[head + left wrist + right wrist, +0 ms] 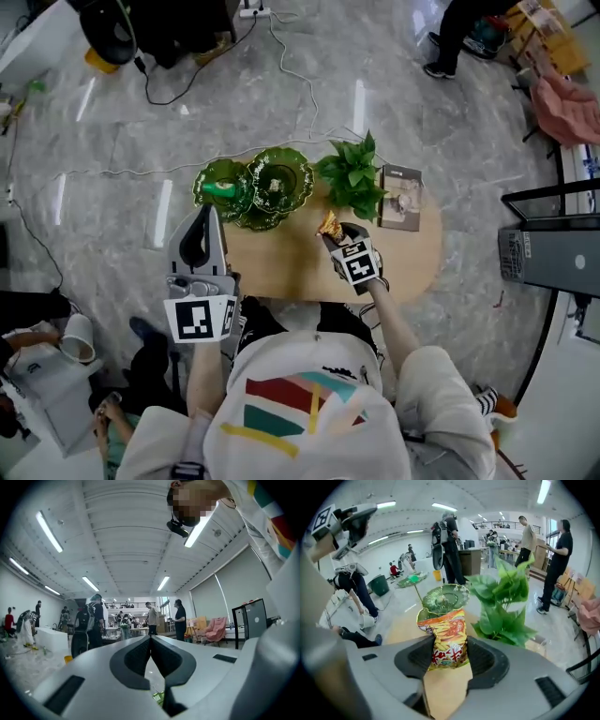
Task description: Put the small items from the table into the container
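Oval wood counter [281, 267] on grey marble floor [422, 122], cables [291, 66] trailing across; open hall w/ people further back. At counter's far edge: green glass container [281, 178], potted plant [354, 173] just beside it, booklet [401, 197] on plant's right. Clamped in right claw [449, 656]: snack packet [447, 639], above counter, near plant. Closed + empty: left claw [151, 641], over counter's left end

Bare table [281, 267] front free; plant [354, 176] beside green dishes [267, 183] crowds far edge, booklet [401, 197] right.
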The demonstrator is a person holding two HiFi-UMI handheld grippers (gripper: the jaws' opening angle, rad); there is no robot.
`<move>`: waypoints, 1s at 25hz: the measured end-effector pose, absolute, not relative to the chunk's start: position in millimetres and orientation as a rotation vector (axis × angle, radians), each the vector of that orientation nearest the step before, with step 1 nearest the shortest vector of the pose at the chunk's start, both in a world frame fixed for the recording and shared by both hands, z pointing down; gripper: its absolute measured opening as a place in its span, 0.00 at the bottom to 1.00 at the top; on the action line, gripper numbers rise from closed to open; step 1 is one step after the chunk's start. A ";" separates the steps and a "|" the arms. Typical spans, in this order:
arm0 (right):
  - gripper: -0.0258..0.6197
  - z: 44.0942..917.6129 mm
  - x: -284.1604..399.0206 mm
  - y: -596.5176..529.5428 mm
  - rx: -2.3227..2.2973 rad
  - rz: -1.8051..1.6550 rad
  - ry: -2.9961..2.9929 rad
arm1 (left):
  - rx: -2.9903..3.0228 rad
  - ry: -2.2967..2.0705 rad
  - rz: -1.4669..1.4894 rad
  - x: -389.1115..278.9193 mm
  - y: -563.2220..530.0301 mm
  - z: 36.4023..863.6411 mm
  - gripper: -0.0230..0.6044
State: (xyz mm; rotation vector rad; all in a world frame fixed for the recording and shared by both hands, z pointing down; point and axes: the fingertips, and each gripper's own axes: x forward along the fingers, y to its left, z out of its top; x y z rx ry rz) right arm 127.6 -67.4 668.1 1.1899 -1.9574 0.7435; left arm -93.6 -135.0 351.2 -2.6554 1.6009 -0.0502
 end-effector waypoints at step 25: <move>0.38 672.5 -60.0 -90.6 0.912 0.614 -2.110 | -2.495 2.031 -0.143 -240.5 -91.8 397.6 0.05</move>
